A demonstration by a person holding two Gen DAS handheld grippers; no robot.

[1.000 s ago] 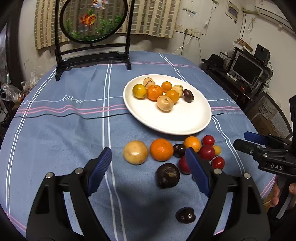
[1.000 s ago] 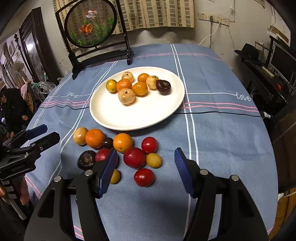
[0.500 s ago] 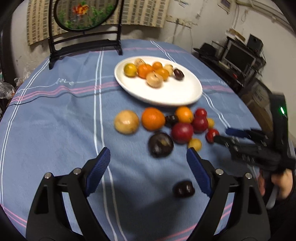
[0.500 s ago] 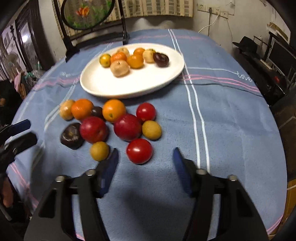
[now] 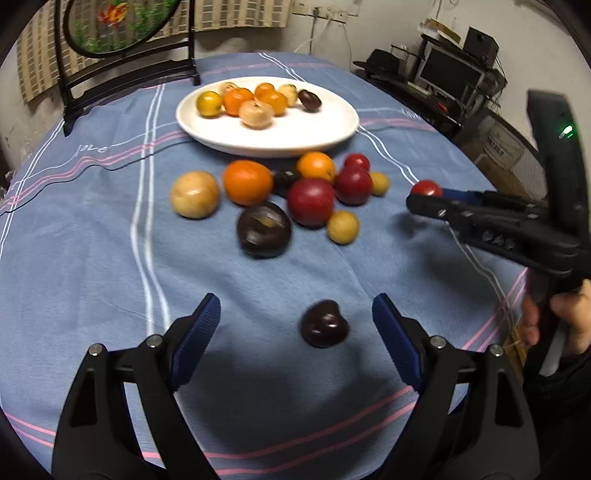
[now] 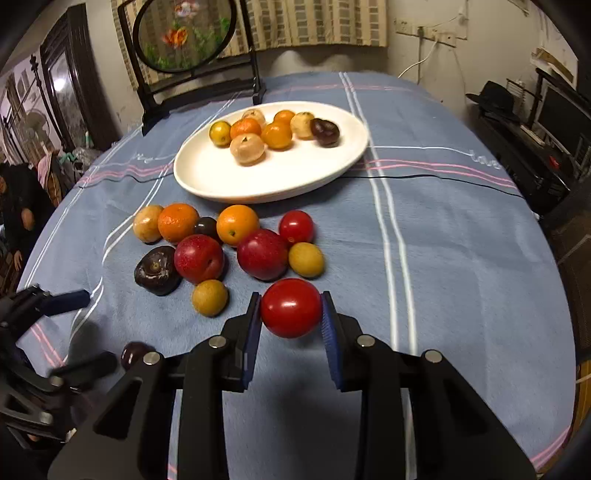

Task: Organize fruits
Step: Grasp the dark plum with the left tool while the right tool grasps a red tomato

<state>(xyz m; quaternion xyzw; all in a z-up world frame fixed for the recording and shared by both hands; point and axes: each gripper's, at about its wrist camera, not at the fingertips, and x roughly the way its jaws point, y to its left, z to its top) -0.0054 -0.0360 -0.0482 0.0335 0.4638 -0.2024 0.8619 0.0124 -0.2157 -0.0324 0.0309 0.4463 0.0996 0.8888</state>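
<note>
My right gripper [image 6: 291, 314] is shut on a red tomato [image 6: 291, 307], near the table's front; it also shows in the left wrist view [image 5: 424, 195] with the tomato [image 5: 426, 188] at its tip. My left gripper [image 5: 295, 325] is open, with a small dark fruit [image 5: 324, 328] lying on the cloth between its fingers. A white plate [image 6: 332, 166] with several fruits stands behind. Several loose fruits [image 6: 229, 240] lie in a cluster in front of the plate, among them a red plum [image 6: 262, 254] and an orange [image 6: 237, 224].
A black stand with a round painted screen [image 6: 184, 33] stands at the table's far side. The blue striped tablecloth [image 6: 443, 258] covers the round table. Shelves with electronics [image 5: 454, 74] stand to the right, past the table edge.
My right gripper moved forward and closed on the red tomato. My left gripper drew back toward the small dark fruit, which now lies between its open fingers.
</note>
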